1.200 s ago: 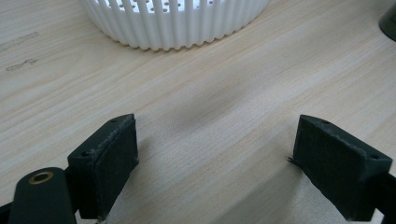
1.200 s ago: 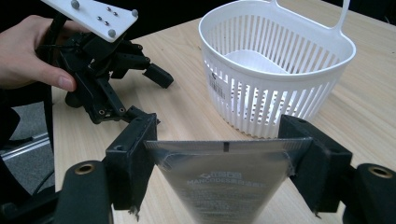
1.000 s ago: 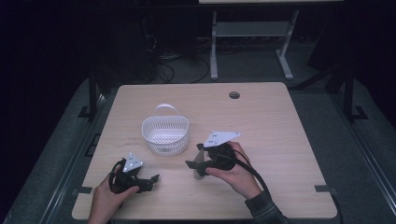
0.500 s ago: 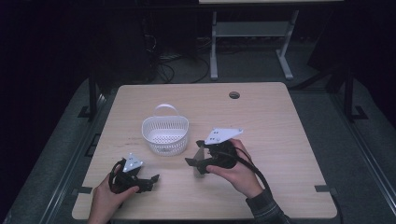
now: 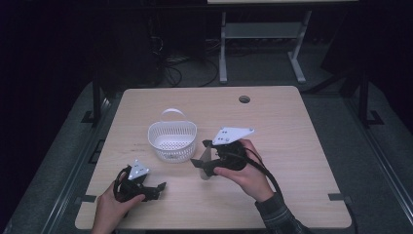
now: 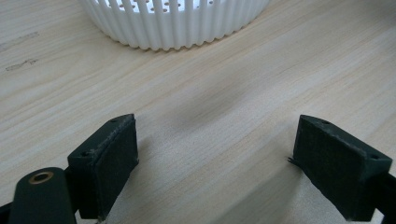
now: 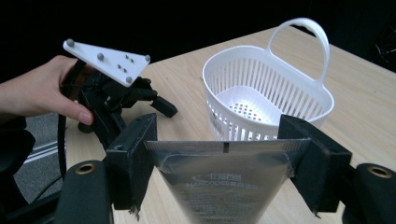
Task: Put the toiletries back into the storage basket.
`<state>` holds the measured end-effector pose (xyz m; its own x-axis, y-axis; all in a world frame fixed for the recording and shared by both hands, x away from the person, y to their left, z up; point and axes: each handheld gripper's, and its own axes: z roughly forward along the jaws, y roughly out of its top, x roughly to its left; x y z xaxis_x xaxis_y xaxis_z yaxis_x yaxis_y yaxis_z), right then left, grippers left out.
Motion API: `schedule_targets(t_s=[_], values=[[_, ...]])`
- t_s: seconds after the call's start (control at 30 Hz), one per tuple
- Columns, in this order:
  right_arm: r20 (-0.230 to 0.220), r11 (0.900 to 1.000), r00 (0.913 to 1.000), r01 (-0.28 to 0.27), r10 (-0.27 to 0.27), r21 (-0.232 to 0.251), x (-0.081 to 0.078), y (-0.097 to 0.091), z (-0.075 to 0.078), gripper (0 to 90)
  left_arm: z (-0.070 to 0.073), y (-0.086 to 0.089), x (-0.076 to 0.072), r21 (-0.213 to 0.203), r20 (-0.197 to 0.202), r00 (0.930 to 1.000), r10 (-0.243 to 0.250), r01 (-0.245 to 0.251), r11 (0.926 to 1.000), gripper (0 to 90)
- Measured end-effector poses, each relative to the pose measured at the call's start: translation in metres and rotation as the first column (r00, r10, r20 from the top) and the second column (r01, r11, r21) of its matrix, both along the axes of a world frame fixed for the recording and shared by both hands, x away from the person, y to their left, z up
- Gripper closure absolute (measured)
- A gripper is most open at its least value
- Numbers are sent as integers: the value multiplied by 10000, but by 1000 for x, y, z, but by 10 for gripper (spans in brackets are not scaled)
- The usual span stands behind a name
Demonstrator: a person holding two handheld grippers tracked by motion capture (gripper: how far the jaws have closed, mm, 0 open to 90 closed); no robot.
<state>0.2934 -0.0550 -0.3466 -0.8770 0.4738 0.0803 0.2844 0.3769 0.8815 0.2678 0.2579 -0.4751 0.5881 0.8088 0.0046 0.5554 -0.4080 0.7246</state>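
Right gripper (image 5: 203, 163) raised a little off the wooden surface (image 5: 292, 146), near its middle and just right of the white basket (image 5: 173, 140); jaws spread wide yet pressing on both side edges of a silvery foil pouch (image 7: 224, 182), so pinching that pouch across its width. Pouch upright between the pads in the right gripper view, sealed top edge level with the pad tips, faint print lower down, too blurred to read. Seen from above, same pouch (image 5: 207, 163) a pale sliver hanging below the gripper, just right of the basket and apart from it. Basket upright on the surface, slotted walls, perforated floor, looped handle at its far side, nothing visible inside. Left gripper (image 5: 158, 187) low at the near left of the surface, held in the left hand (image 5: 109, 209), jaws spread with only bare wood between them in the left gripper view, basket wall (image 6: 177, 23) just beyond. Grey three-cornered plate on top of each gripper. Right hand (image 5: 246, 173) wrapped around the gripper body, dark cable trailing back toward the sleeve. Round hole (image 5: 244, 99) in the surface at the far right.
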Motion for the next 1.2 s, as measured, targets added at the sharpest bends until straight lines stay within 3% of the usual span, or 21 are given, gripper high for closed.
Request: schedule_targets(t_s=[0.43,1.2], values=[[229,9999,9997,15,-17,99,8,5,22,296,0,0,0,4,-1,10000,-2,2,10000,128],[336,9989,9994,90,-106,461,29,9,44,296,0,0,0,25,-18,10000,-20,20,10000,128]])
